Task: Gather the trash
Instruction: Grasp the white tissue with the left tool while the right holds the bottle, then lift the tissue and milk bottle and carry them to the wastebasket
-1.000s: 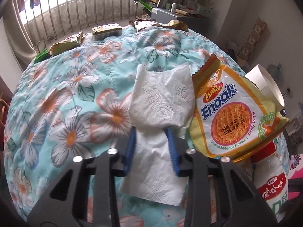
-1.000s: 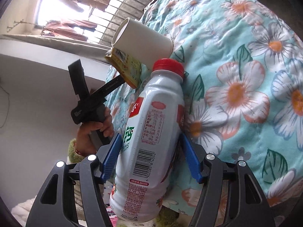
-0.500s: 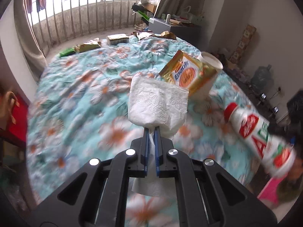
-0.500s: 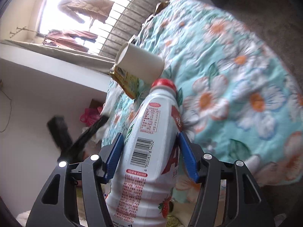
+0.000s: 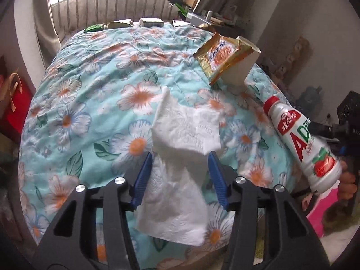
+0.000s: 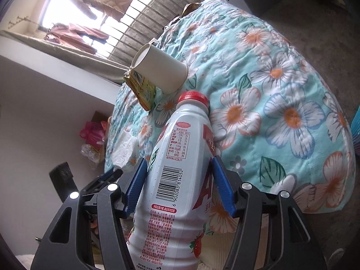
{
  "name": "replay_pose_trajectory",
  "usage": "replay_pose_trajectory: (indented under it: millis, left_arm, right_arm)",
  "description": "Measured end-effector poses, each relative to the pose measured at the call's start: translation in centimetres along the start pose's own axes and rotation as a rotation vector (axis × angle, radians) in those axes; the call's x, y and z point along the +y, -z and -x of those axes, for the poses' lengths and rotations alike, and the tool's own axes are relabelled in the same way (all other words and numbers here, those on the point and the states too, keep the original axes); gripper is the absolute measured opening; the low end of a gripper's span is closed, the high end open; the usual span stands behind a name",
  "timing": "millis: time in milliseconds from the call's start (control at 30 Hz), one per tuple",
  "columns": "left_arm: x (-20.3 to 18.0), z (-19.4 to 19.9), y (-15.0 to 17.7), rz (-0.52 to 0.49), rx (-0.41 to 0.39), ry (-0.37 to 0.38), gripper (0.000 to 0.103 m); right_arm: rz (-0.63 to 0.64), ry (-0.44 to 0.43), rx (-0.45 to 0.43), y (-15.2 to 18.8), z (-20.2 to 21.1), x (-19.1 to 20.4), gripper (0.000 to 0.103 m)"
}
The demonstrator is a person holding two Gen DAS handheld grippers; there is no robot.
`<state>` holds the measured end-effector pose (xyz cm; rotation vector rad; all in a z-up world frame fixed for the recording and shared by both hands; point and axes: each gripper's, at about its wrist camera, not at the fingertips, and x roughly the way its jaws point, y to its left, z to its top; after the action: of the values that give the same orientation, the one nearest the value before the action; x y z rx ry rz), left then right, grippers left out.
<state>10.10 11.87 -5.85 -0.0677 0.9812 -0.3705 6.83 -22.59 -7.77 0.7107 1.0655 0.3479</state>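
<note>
A white paper tissue [image 5: 180, 157] hangs between the spread blue fingers of my left gripper [image 5: 180, 168], which is open above the floral bedspread [image 5: 90, 90]; whether the tissue rests on anything I cannot tell. My right gripper [image 6: 177, 180] is shut on a white milk-drink bottle [image 6: 180, 180] with a red cap, held off the bed's edge; the bottle also shows in the left wrist view [image 5: 301, 141]. A yellow Enaak noodle packet [image 5: 220, 56] leans on a white paper cup [image 5: 240, 65] on the bed. The cup [image 6: 159, 69] and packet [image 6: 141, 90] also show in the right wrist view.
More wrappers [image 5: 117, 24] and a small box [image 5: 150, 22] lie at the bed's far edge by the window bars. A cluttered desk [image 5: 202, 18] stands at the back right. A red bag [image 5: 15, 108] sits on the floor left of the bed.
My left gripper was shut on the tissue half a second ago and has opened; the tissue now sits loose between the fingers. The view pulled back from the bed. The right gripper still holds the bottle.
</note>
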Motion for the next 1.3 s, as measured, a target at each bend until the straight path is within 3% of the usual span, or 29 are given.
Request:
replay_pose_trajectory:
  millis: [167,333,400,767,1300]
  left_arm:
    - [-1.9,-2.1,-0.1,-0.103,0.019,-0.135,0.048]
    - [-2.6,-3.1,-0.3,-0.123,0.006,-0.181,0.048]
    - [-2.8,-3.4,-0.3,-0.130,0.002,-0.194,0.043]
    - [-3.5,-3.4,-0.5,-0.138,-0.010,-0.209,0.017]
    - [-3.6,-2.2,-0.6,-0.143,-0.048,-0.219,0.009]
  right_arm:
    - [-0.041,-0.016,0.028,-0.2,-1.0,-0.5,0.059]
    - [-0.066,-0.010,0.042,-0.3,-1.7,-1.0,0.062]
    - [-0.066,-0.004,0.053,-0.4,-2.2,-1.0,0.062]
    - [0.011,0.071,0.084,-0.2,-3.5,0.3,0.062]
    - [0.036,0.067,0.066,0.3,-2.7,1.0,0.060]
